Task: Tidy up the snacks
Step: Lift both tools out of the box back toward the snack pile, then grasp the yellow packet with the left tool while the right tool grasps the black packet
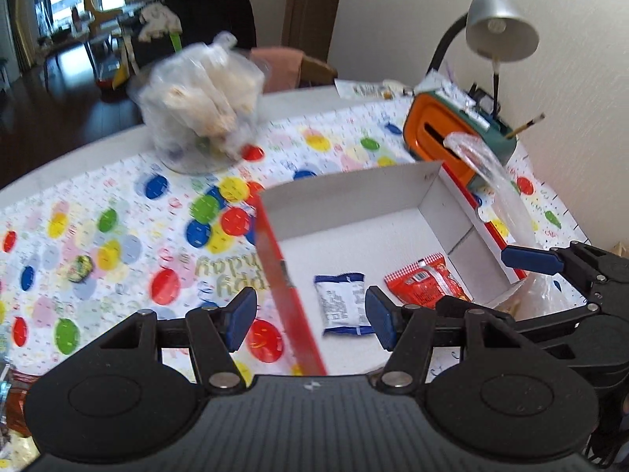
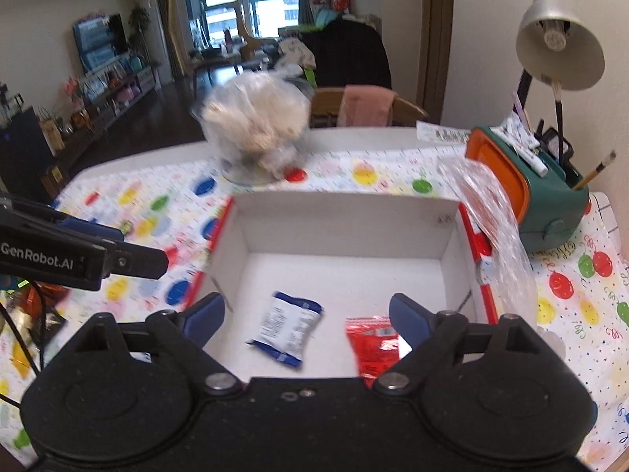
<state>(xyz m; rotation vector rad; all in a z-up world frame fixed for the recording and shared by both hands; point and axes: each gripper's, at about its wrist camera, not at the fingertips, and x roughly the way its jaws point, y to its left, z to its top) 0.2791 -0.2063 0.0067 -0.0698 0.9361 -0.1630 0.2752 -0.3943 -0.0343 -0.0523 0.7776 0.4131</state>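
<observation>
A white cardboard box with red outer sides stands on the colourful tablecloth. A blue-and-white snack packet and a red packet lie on its floor. My left gripper hovers open over the box's left wall, with nothing pressed between its pads. In the right wrist view my right gripper hangs wide open and empty above the box, over the blue packet and the red packet. One of the right gripper's fingers shows at the box's right side.
A clear bag of pale snacks stands behind the box. A crumpled clear wrapper and an orange-and-teal organizer sit to its right, under a grey desk lamp. A small round sweet lies on the cloth at left.
</observation>
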